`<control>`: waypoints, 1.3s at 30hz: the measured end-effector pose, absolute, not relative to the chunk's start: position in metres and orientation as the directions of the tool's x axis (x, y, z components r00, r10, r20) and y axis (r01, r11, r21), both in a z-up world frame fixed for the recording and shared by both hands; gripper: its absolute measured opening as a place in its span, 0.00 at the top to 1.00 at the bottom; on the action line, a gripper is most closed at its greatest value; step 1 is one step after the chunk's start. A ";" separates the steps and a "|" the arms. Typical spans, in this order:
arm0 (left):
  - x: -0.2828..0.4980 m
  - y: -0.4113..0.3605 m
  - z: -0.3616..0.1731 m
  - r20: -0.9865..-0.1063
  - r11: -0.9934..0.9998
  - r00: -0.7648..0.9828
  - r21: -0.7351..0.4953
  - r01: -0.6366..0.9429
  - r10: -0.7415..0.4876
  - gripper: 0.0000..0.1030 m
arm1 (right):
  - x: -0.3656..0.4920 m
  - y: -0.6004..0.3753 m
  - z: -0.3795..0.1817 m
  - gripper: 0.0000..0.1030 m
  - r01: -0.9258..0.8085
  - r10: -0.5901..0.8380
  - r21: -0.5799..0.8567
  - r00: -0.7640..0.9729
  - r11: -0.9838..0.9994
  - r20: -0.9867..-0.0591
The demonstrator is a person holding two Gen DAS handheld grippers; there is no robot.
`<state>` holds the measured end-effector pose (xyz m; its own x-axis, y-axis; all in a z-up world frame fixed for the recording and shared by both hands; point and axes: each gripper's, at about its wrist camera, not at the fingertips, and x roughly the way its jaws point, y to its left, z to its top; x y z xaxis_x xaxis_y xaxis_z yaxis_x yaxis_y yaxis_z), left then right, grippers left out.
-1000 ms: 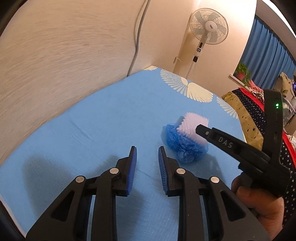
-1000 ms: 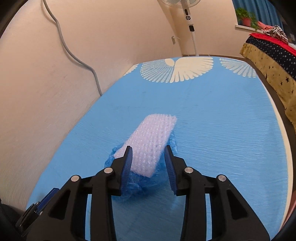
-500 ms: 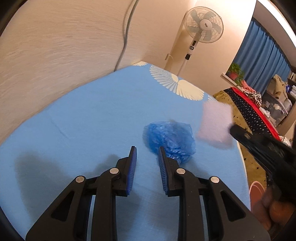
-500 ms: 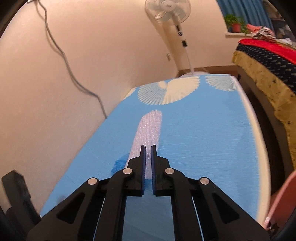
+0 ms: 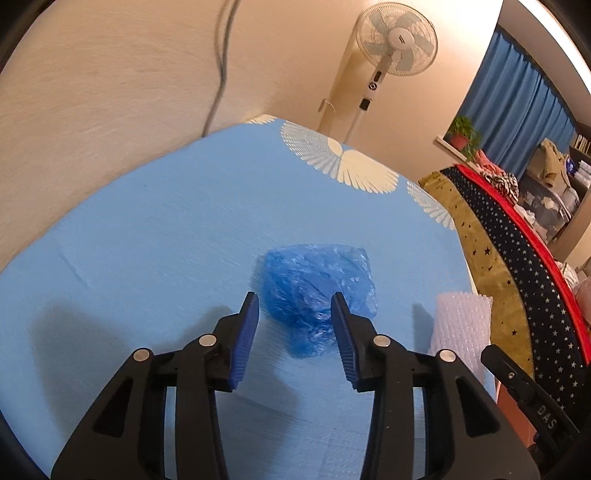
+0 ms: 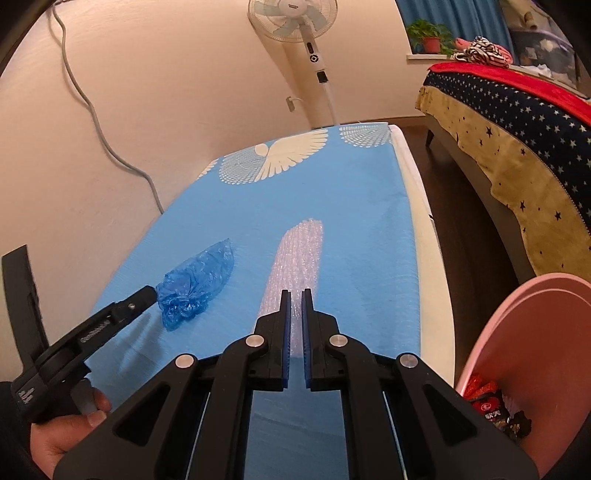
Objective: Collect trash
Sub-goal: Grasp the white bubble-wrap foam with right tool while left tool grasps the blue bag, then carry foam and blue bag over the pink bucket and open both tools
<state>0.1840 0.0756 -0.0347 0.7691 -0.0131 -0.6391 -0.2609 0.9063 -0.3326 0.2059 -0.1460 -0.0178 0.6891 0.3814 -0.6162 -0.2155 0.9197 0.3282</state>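
Note:
A crumpled blue plastic bag (image 5: 317,291) lies on the blue table cover (image 5: 155,236). My left gripper (image 5: 294,336) is open, its jaws on either side of the bag's near end, not closed on it. My right gripper (image 6: 294,325) is shut on a strip of white bubble wrap (image 6: 299,254) and holds it lifted above the table, to the right of the bag (image 6: 197,282). The bubble wrap also shows at the right of the left wrist view (image 5: 461,325). The left gripper shows in the right wrist view (image 6: 122,312).
A pink bin (image 6: 535,354) with wrappers inside stands low at the right, beside the table edge. A wall runs along the left. A standing fan (image 6: 295,22) is at the far end. A bed with a star blanket (image 6: 517,122) is at the right.
My right gripper closed on the bubble wrap, lifted it off the blue bag and carried it right. My left gripper opened wider and moved up to the bag.

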 end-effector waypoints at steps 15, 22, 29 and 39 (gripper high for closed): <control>0.188 0.065 -0.037 -0.655 0.927 0.753 -0.321 -0.194 -0.069 0.99 | 0.184 -0.147 -0.005 0.95 -0.219 0.390 0.338 0.688 0.915 -0.612; 0.173 0.064 -0.022 -0.617 0.937 0.783 -0.315 -0.154 -0.078 0.99 | 0.167 -0.156 0.017 0.95 -0.219 0.380 0.328 0.713 0.919 -0.589; 0.149 0.056 0.002 -0.576 0.953 0.814 -0.283 -0.109 -0.078 0.99 | 0.136 -0.167 0.044 0.95 -0.226 0.361 0.296 0.743 0.928 -0.564; 0.104 0.044 0.028 -0.524 0.967 0.846 -0.252 -0.042 -0.100 0.99 | 0.094 -0.185 0.077 0.95 -0.221 0.316 0.238 0.795 0.946 -0.518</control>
